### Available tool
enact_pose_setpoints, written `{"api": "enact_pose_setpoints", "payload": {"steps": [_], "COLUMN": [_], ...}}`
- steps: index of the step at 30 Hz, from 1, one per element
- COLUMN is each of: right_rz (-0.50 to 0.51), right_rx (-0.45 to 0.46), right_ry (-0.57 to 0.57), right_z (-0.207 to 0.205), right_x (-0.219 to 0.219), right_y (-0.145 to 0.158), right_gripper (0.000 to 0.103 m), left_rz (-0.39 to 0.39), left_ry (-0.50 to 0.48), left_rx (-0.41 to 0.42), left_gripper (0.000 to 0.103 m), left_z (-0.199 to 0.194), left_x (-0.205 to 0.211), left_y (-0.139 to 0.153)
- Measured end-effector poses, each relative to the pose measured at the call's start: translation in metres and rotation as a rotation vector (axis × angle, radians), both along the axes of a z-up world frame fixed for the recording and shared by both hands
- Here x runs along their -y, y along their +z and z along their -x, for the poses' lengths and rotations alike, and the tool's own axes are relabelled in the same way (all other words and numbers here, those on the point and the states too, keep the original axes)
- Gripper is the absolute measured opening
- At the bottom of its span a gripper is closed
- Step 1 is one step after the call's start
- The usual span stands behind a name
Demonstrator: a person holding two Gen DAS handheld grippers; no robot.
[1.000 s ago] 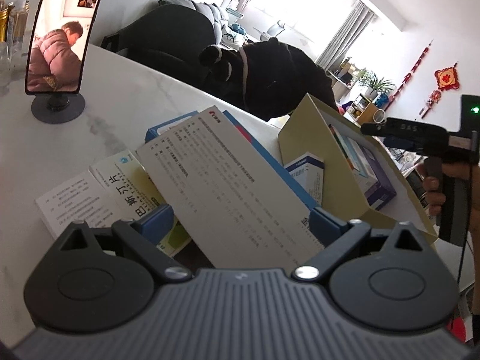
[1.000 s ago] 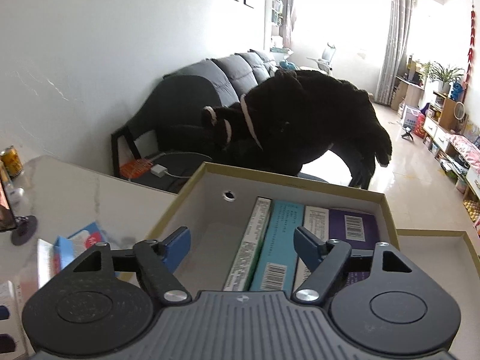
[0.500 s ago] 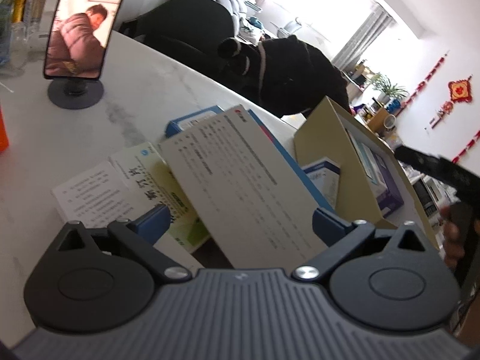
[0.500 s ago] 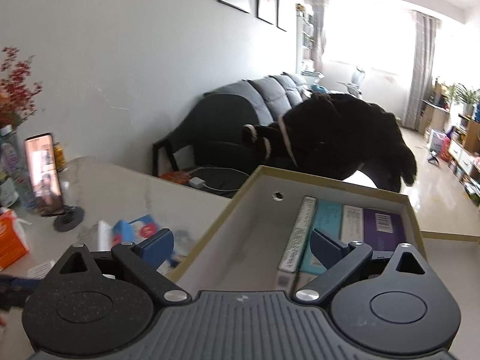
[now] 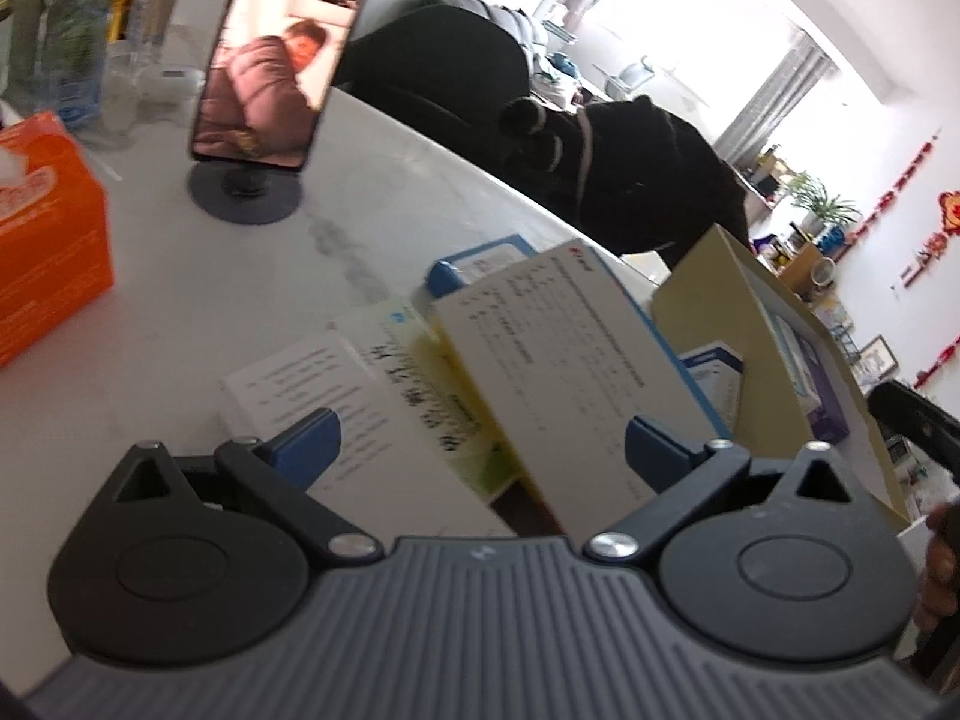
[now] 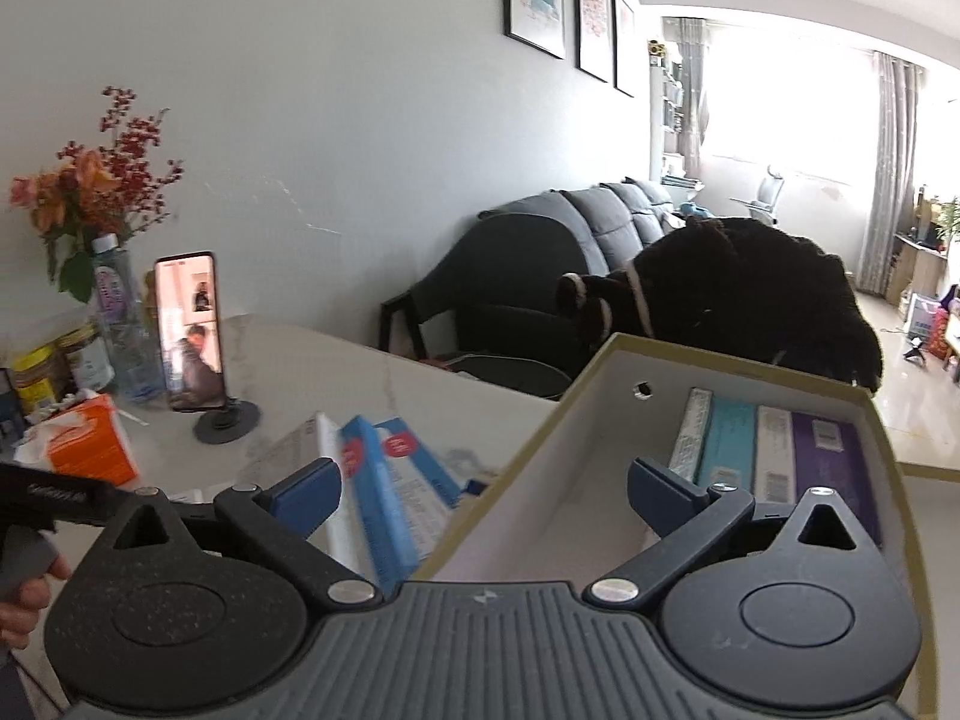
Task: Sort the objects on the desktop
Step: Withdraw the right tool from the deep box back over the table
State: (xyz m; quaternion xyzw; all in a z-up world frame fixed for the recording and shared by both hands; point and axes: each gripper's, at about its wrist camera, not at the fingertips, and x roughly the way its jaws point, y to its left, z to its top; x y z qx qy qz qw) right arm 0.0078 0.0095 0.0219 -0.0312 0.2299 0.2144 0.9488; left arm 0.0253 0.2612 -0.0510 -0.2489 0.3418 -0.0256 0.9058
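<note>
My left gripper (image 5: 480, 441) is open over a pile of medicine boxes on the white table. A white box with small print (image 5: 558, 372) lies between its fingers, on a blue box (image 5: 474, 258) and a yellow-green box (image 5: 432, 396). An olive cardboard box (image 5: 714, 312) stands to the right. My right gripper (image 6: 483, 483) is open and empty above that cardboard box's (image 6: 606, 372) near wall. Inside stand several upright medicine boxes (image 6: 762, 450). A blue and white box (image 6: 384, 492) lies just left of it.
A phone on a round stand (image 5: 264, 78) plays video at the back left. An orange tissue pack (image 5: 42, 222) sits at the left, with bottles and a flower vase (image 6: 114, 312) behind. A dark sofa (image 6: 576, 240) is beyond the table.
Both grippers have swung left. The phone and orange tissue pack have come into view. The right gripper moved from over the cardboard box's inside to its left wall. Both stay open.
</note>
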Motion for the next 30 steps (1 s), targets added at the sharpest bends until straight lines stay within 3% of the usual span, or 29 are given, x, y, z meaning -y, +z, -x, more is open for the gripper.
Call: {"api": "enact_pose_setpoints", "payload": {"steps": [9,17,24,30], "right_rz": [-0.130,-0.183,-0.178,-0.161], "right_rx": [-0.032,-0.088,-0.118,-0.157], "right_ry": [0.027,0.049,0.115,0.162], "right_z": [0.032,0.042,0.045,0.042], "right_x": [-0.002,-0.011,-0.027,-0.043], "right_y": [-0.011,-0.025,-0.037,-0.047], "right_gripper": [0.102,0.100,0.083,0.059], "left_rz": [-0.026,-0.112,-0.160,-0.202], "left_ry": [0.020,0.001,-0.006,0.012], "left_rx": [-0.024,-0.020,-0.026,-0.016], "left_gripper": [0.103,0.103,0.103,0.103], "left_z": [0.002,-0.001,-0.005,-0.005], "left_x": [-0.002,0.009,0.014,0.017], "left_y": [-0.005,-0.009,-0.009,-0.011]}}
